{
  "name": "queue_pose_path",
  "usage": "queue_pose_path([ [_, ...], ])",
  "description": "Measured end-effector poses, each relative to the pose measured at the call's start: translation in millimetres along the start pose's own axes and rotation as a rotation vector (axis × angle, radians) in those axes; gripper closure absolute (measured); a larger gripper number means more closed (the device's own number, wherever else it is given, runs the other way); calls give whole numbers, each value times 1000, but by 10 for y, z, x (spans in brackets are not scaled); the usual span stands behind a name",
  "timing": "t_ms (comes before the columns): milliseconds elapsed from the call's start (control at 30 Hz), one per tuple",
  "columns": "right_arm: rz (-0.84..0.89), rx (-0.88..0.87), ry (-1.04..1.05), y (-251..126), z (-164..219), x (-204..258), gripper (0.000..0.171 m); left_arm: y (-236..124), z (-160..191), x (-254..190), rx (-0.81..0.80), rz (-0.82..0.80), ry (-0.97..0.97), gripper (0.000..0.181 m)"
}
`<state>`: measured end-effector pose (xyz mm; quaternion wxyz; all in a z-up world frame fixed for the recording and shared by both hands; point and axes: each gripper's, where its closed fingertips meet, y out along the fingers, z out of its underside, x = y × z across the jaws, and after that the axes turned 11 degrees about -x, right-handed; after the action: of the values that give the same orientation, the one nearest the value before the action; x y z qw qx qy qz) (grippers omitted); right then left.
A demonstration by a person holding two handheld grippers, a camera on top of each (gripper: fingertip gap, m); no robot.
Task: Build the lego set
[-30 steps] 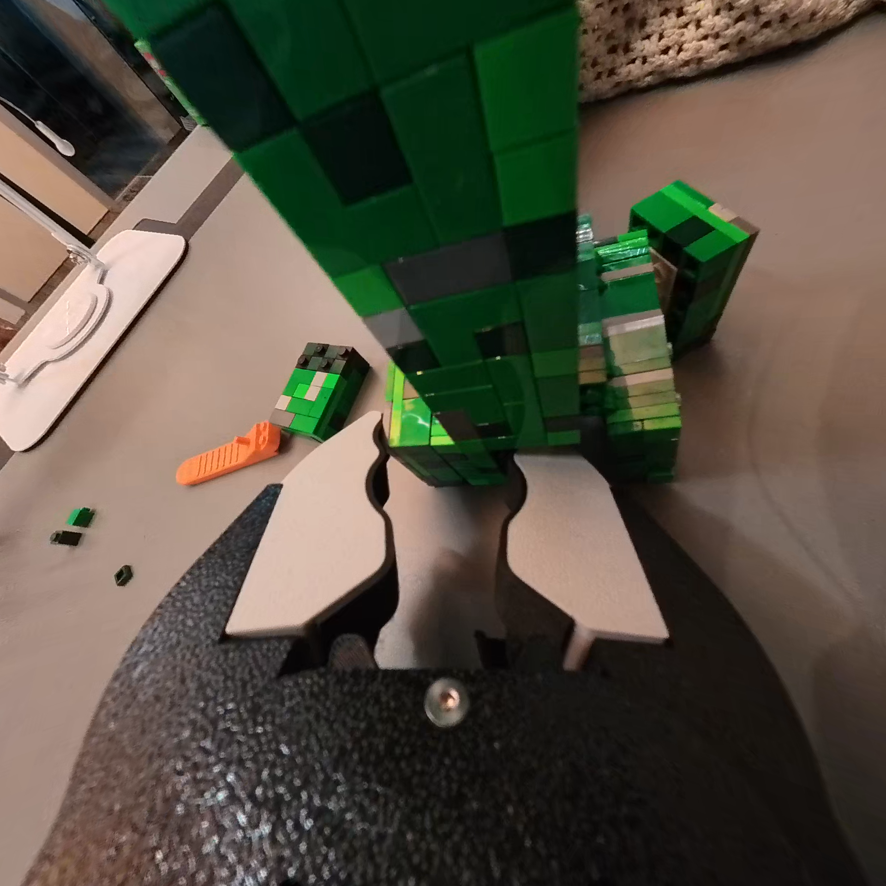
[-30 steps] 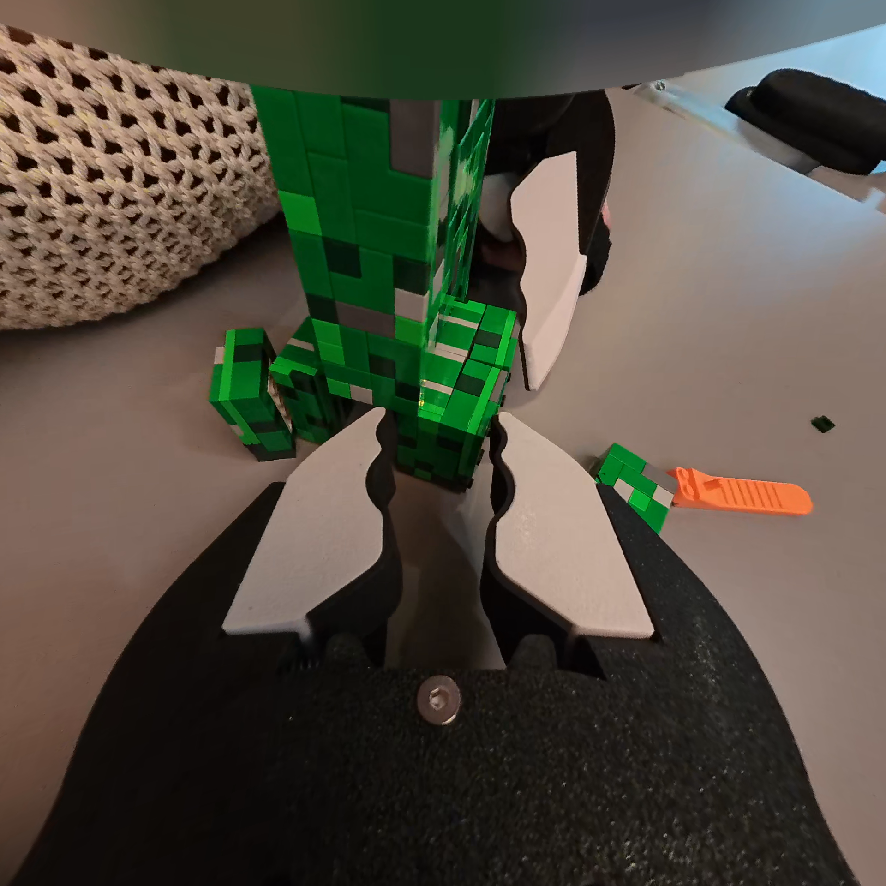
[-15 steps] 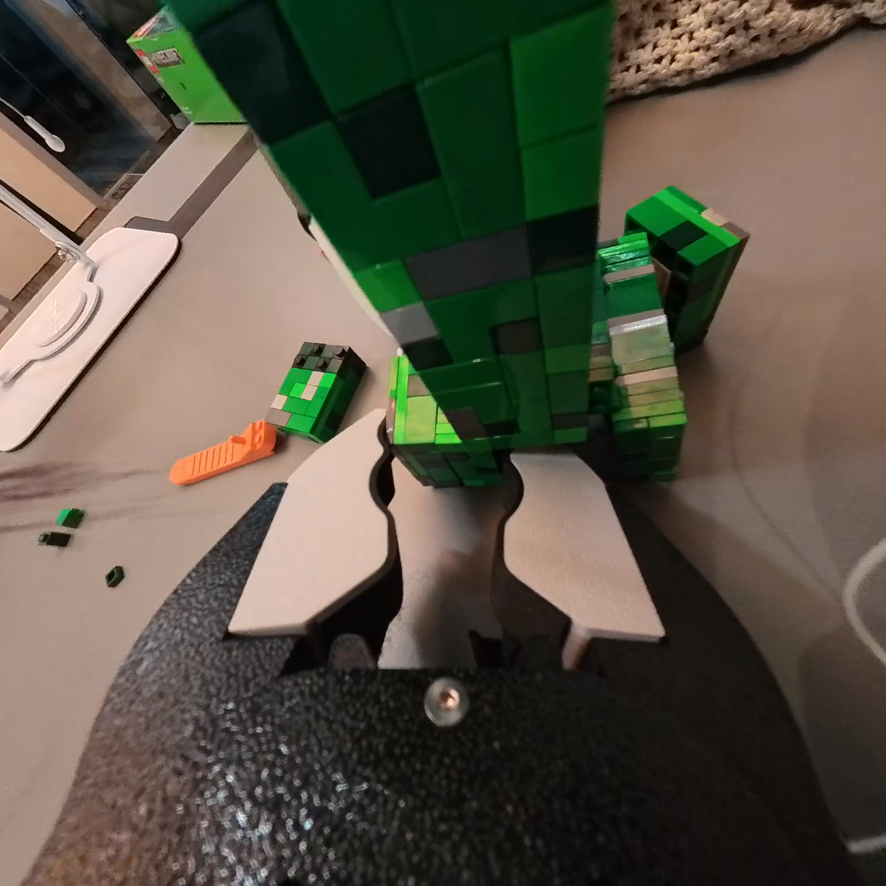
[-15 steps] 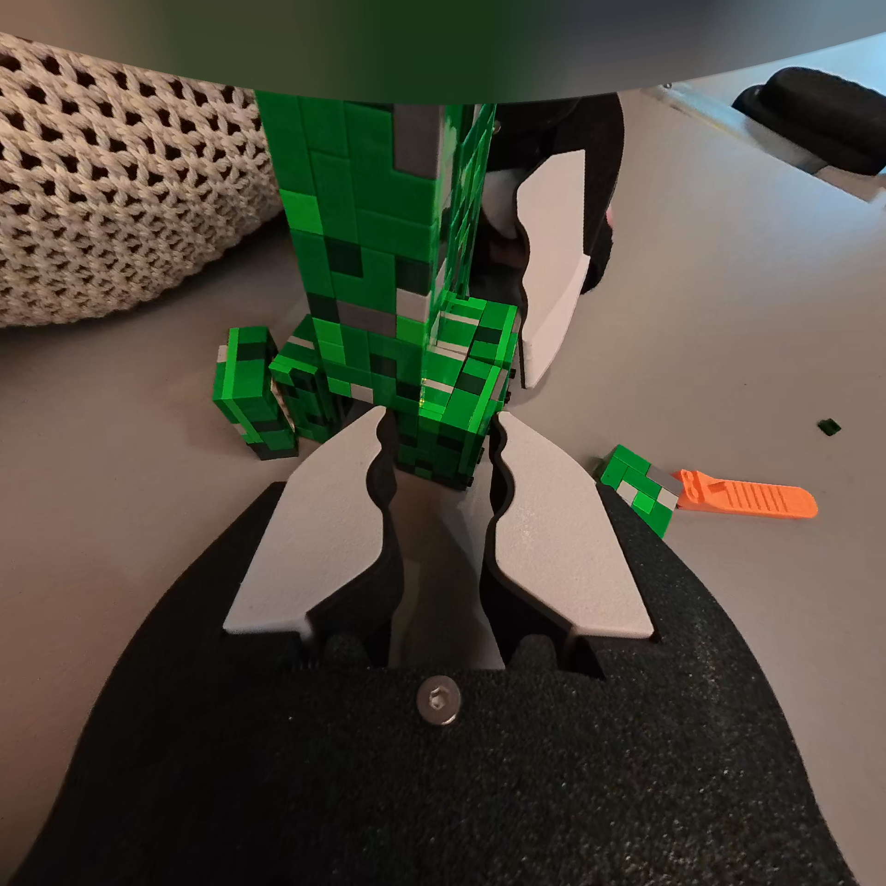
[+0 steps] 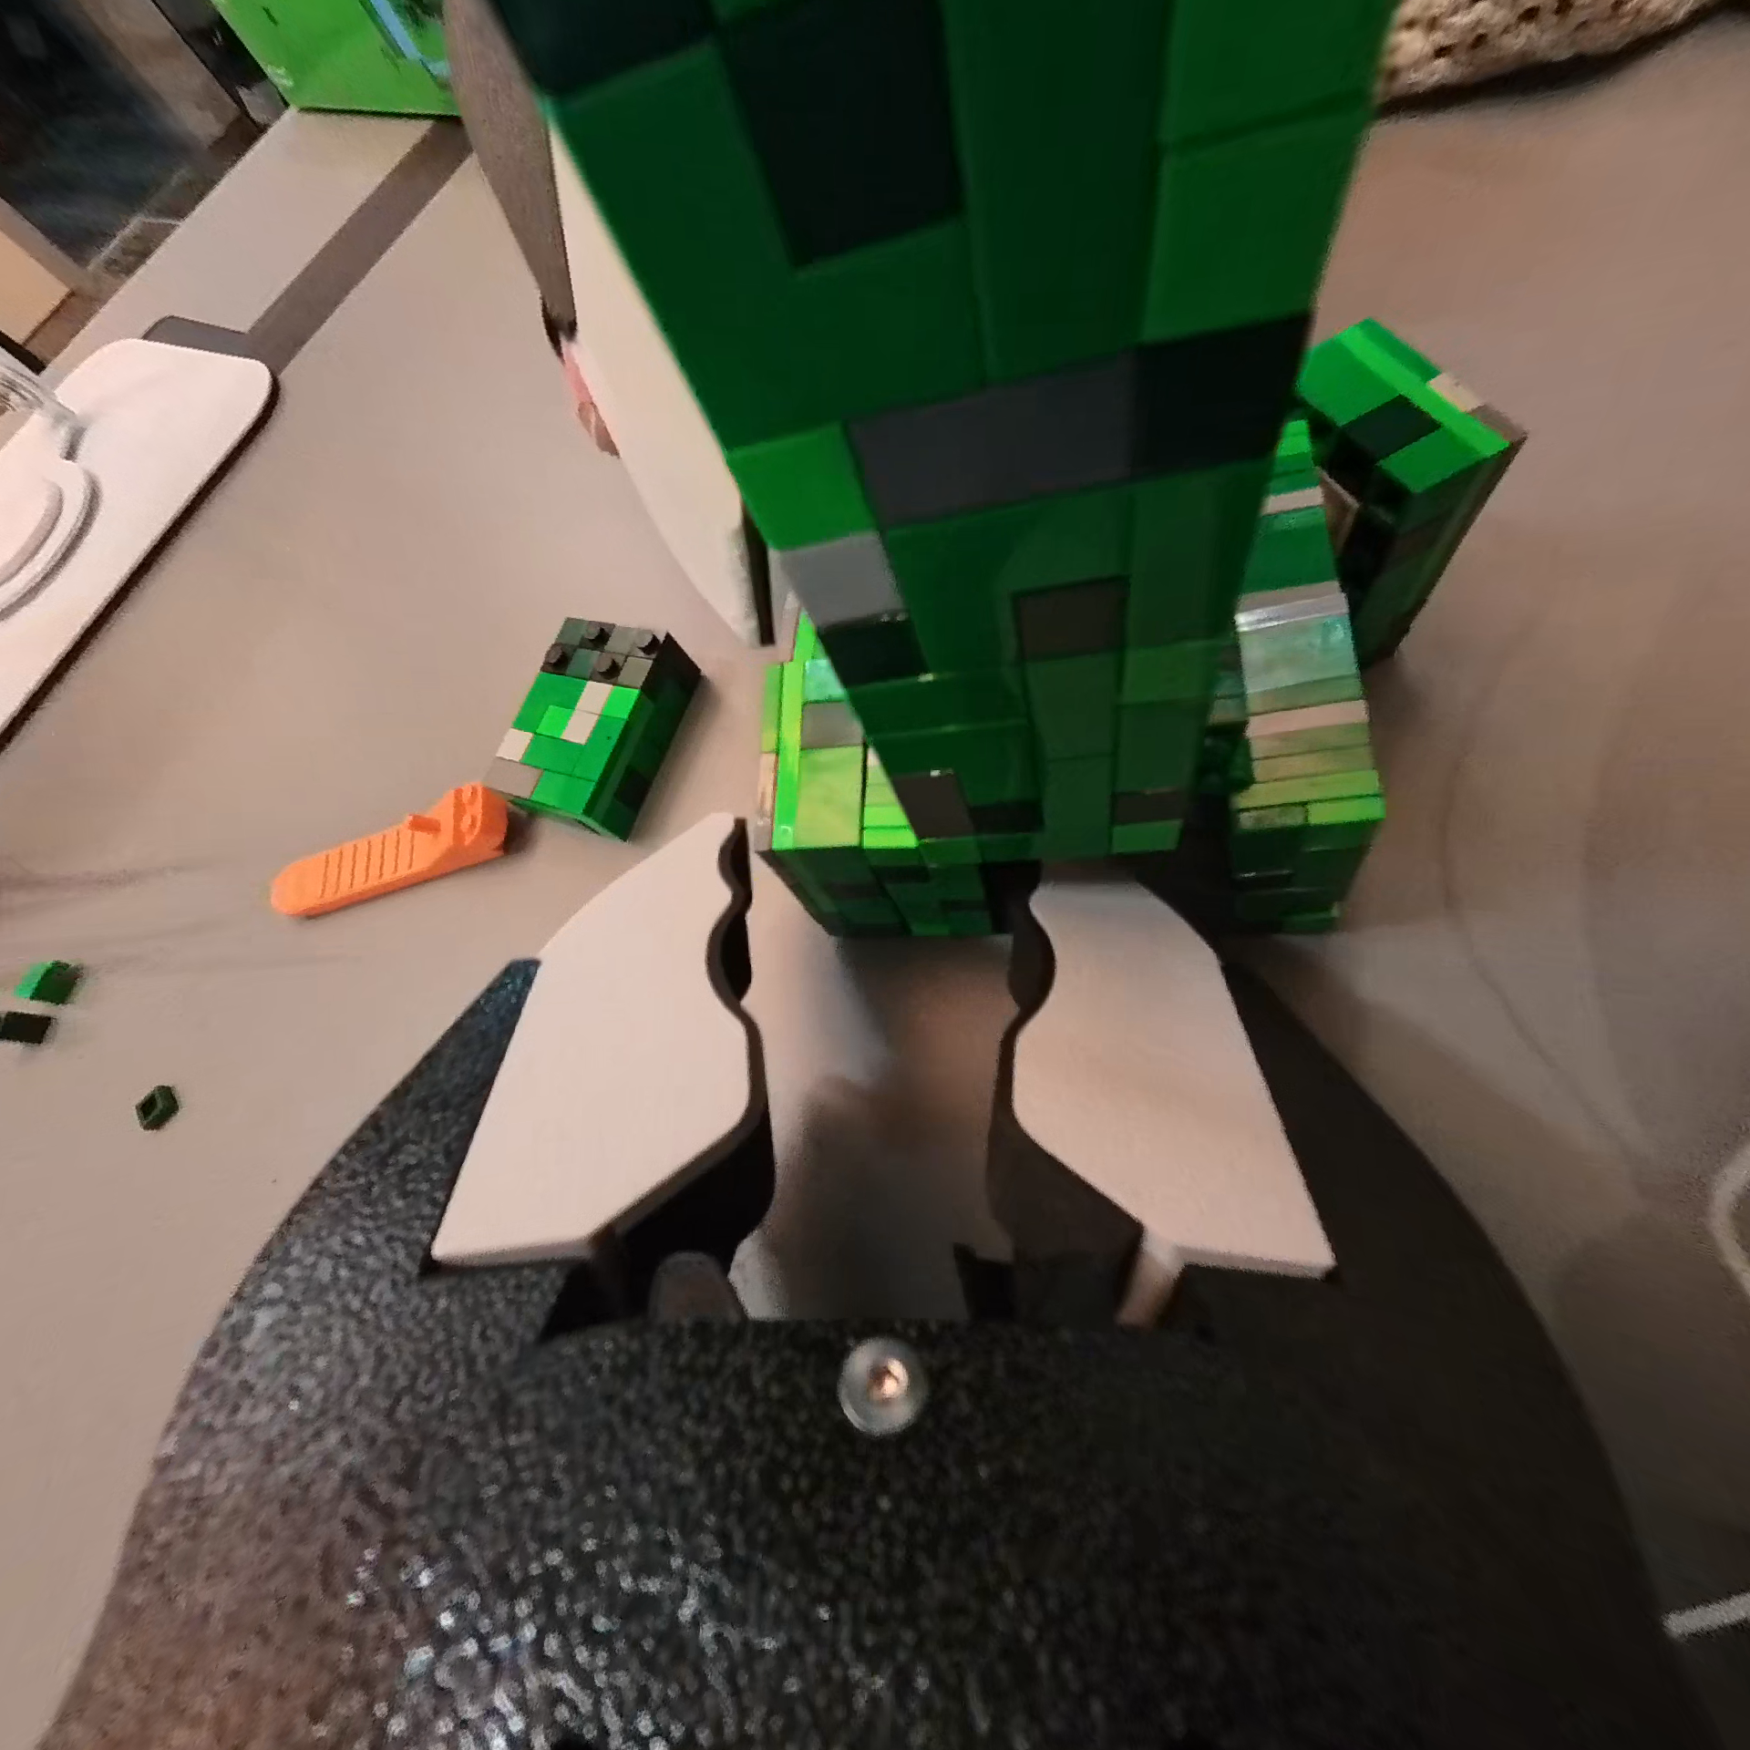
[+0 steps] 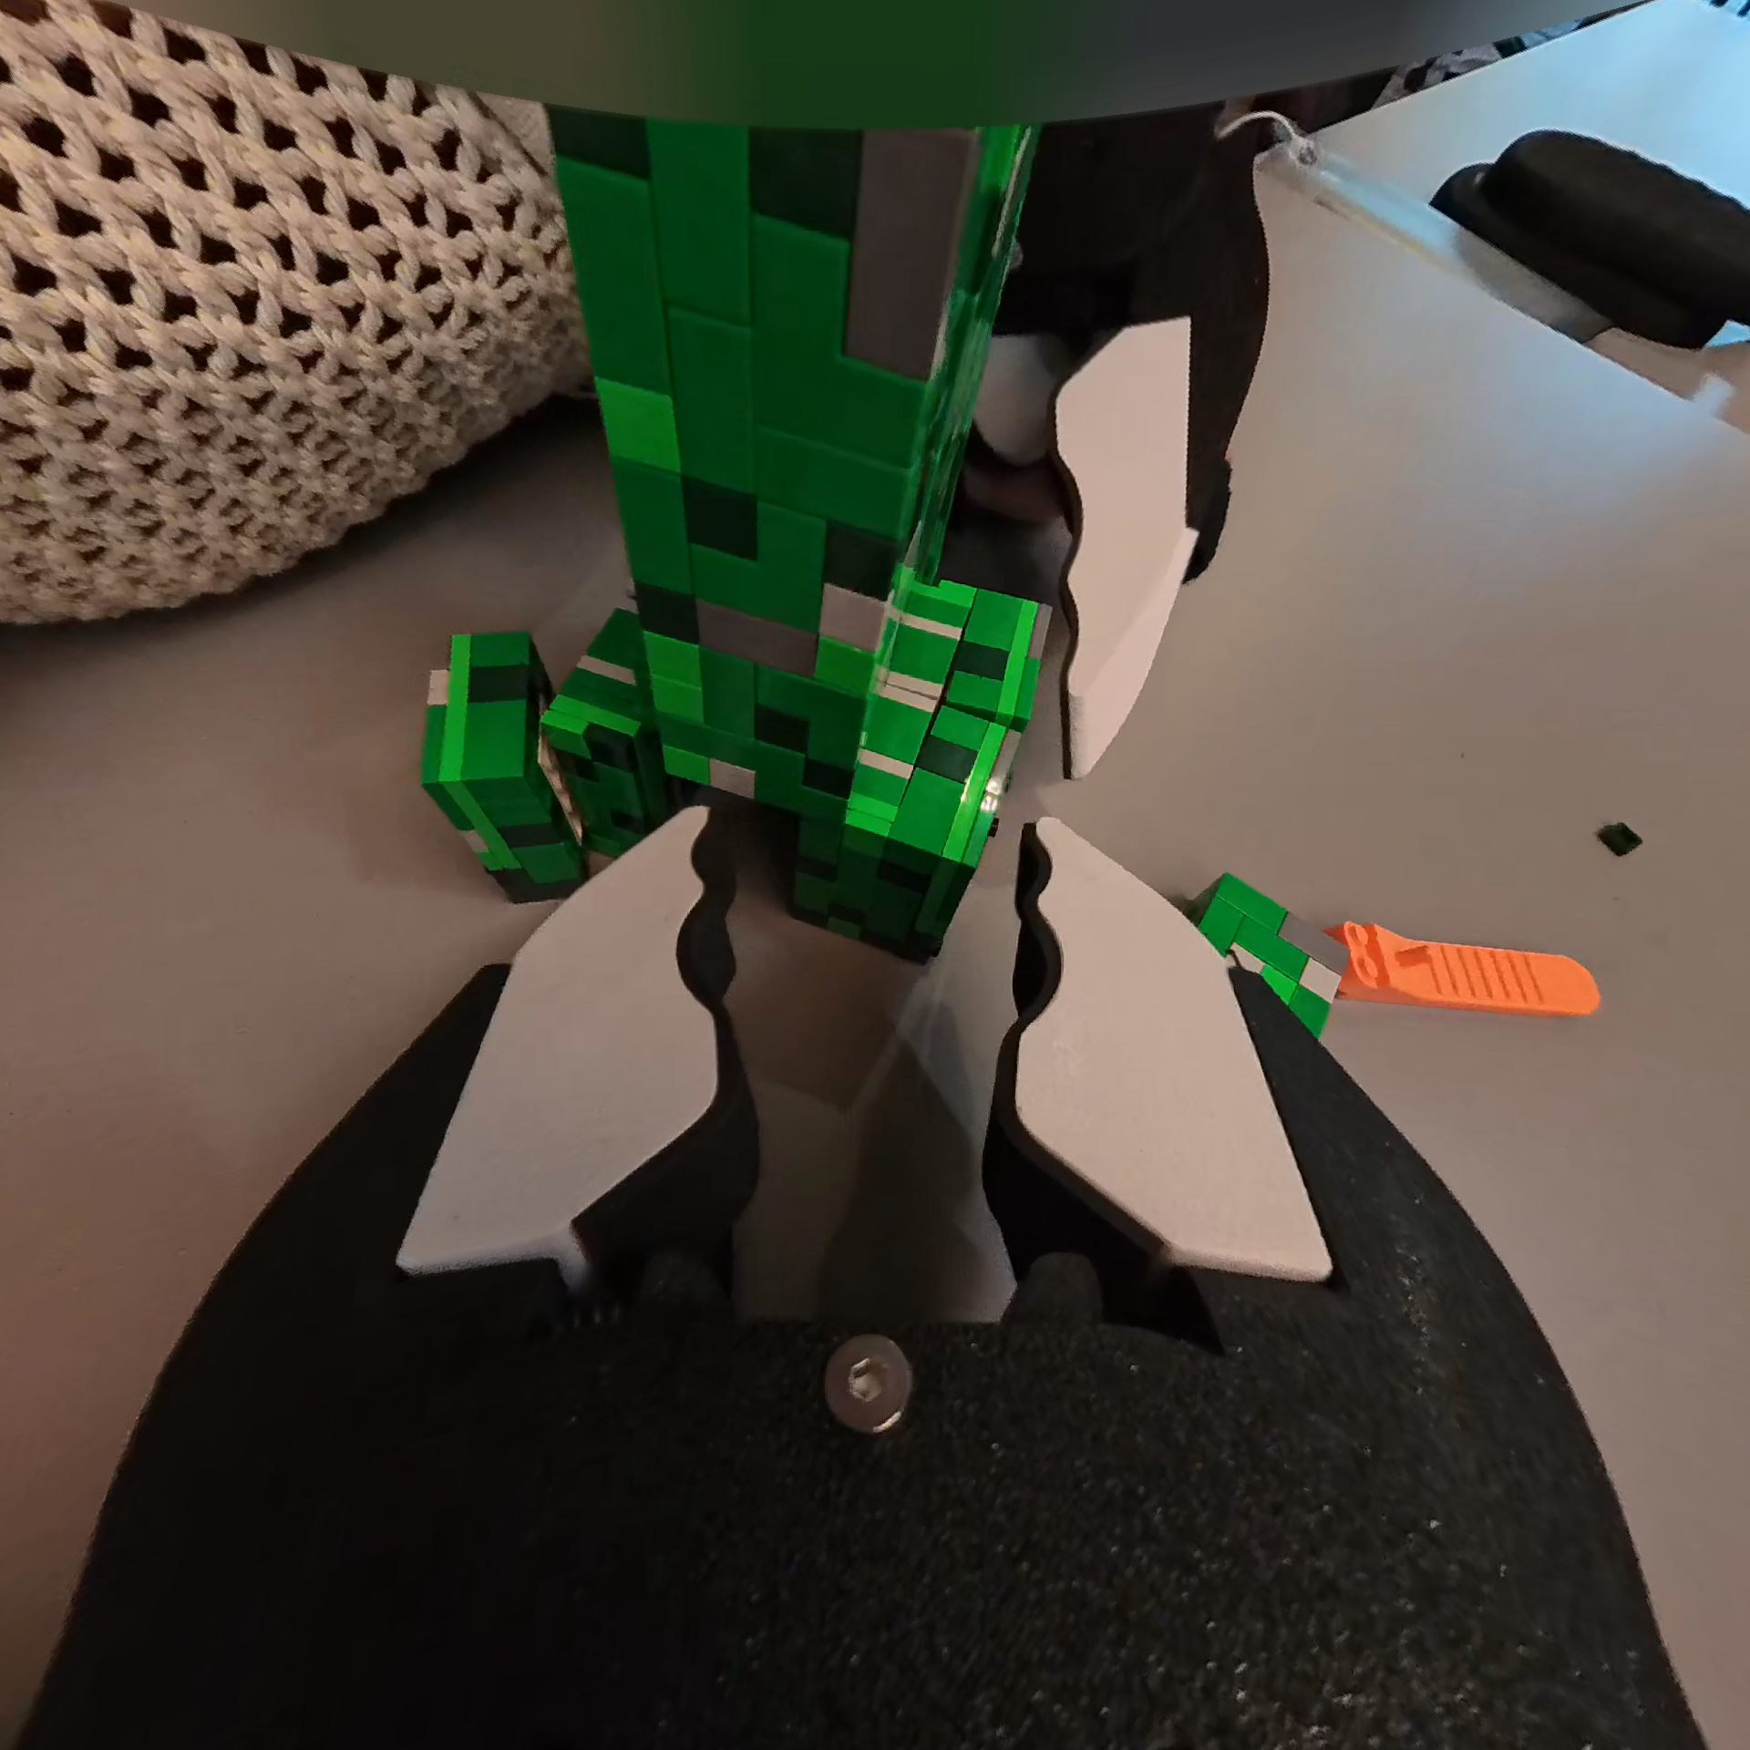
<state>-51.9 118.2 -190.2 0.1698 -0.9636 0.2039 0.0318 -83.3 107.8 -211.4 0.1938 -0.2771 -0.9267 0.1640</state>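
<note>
tall green lego figure (image 5: pixel 994 530) stands mostly built mid-frame, one leg block (image 5: pixel 597 734) loose at left beside orange separator (image 5: pixel 388 862); left gripper (image 5: pixel 885 871) and right gripper (image 6: pixel 866 833) both part-open, empty.

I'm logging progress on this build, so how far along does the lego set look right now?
Done: the tall green figure stands on the table on blocky feet. In hand: nothing; the left gripper and right gripper are open at its base. Left: one leg block stands apart, another lies beside the orange separator, with small loose pieces nearby.

A home (knitted pouf (image 6: pixel 218 360), grey table (image 6: pixel 1420 587)).
</note>
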Motion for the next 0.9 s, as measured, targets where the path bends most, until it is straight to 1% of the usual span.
queue_pose_path([
  [100, 5, -19, 12, -39, -20, 11, 111, -26, 18, -9, 2, 17, -12, 128],
  [167, 19, 1, 23, -77, 16, 9, 109, -53, 46, -2, 11, 23, -24, 126],
  [267, 58, 23, 37, -140, 60, -17, 108, -84, 51, -24, 6, 51, -42, 121],
  [367, 124, 48, 67, -249, 104, -49, 107, -106, 32, -50, -11, 69, -46, 121],
  [467, 193, 51, 120, -348, 120, -22, 108, -118, 21, -53, -21, 70, -49, 122],
  [600, 254, 35, 160, -363, 108, 89, 108, -138, -14, -82, -49, 90, -37, 127],
  [700, 316, 9, 175, -403, 41, 118, 110, -127, -4, -68, -41, 95, -55, 132],
  [800, 393, -10, 184, -487, -26, 123, 114, -127, 9, -75, -32, 105, -70, 133],
  [833, 420, -13, 188, -512, -39, 132, 115, -137, 27, -89, -20, 111, -84, 132],
  [900, 488, -21, 205, -567, -57, 146, 115, -166, 93, -95, 19, 101, -110, 118],
])
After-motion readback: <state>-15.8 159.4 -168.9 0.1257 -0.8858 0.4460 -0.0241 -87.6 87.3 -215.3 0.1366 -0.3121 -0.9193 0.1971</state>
